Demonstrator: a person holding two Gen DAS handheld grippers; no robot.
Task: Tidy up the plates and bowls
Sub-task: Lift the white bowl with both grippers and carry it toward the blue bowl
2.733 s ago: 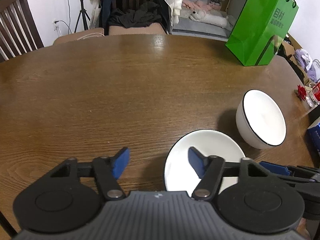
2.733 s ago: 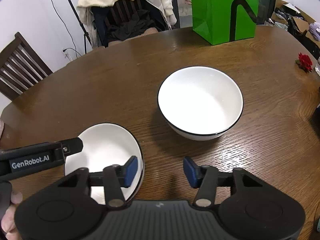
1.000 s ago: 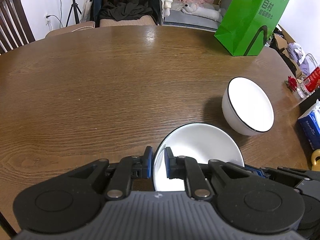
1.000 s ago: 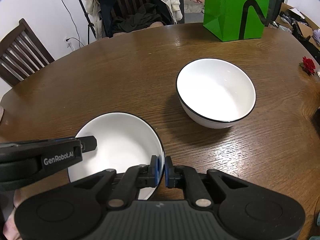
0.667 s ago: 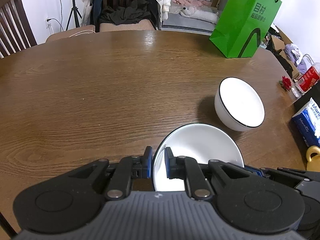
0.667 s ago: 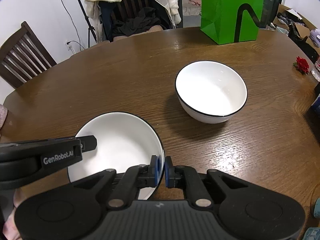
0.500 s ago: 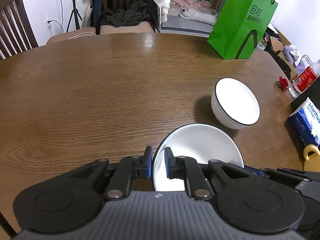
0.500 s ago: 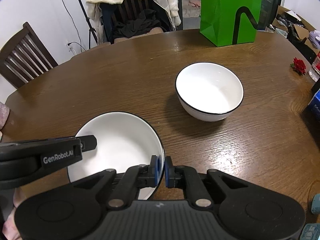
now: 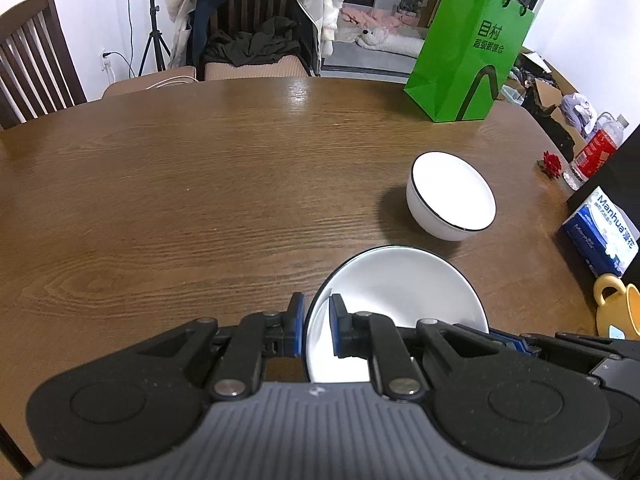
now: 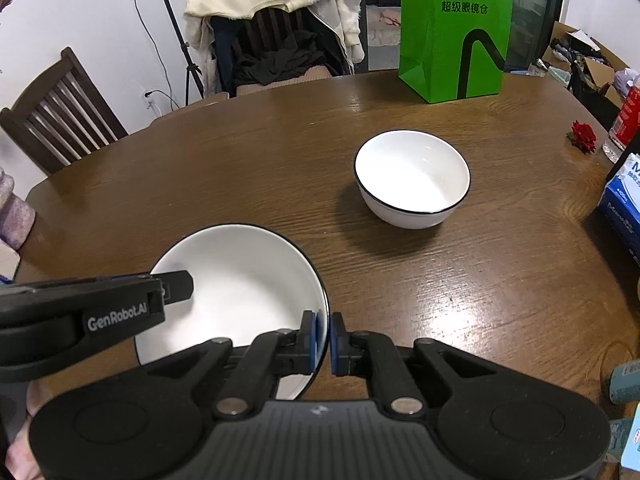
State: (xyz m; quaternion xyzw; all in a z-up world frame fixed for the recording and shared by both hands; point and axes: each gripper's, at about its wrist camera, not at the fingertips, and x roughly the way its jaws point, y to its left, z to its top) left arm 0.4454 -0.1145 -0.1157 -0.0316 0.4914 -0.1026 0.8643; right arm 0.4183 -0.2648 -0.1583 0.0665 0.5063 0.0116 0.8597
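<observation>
A white plate with a black rim (image 9: pixel 400 292) is held by both grippers above the brown table (image 9: pixel 200 184). My left gripper (image 9: pixel 316 326) is shut on the plate's left rim. My right gripper (image 10: pixel 323 340) is shut on the plate's right rim (image 10: pixel 256 280). The left gripper's body (image 10: pixel 80 316) crosses the plate in the right wrist view. A white bowl with a black rim (image 9: pixel 451 195) stands upright on the table beyond the plate; it also shows in the right wrist view (image 10: pixel 412 178).
A green paper bag (image 9: pixel 468 52) stands at the table's far edge. A blue tissue pack (image 9: pixel 600 232), a yellow mug (image 9: pixel 618 304), a red bottle (image 9: pixel 596 152) and a red flower (image 9: pixel 551 163) sit at the right. Chairs (image 9: pixel 36 64) stand behind.
Both grippers closed on the plate's rim, one on each side, and lifted it. The table and the bowl now look farther away and smaller.
</observation>
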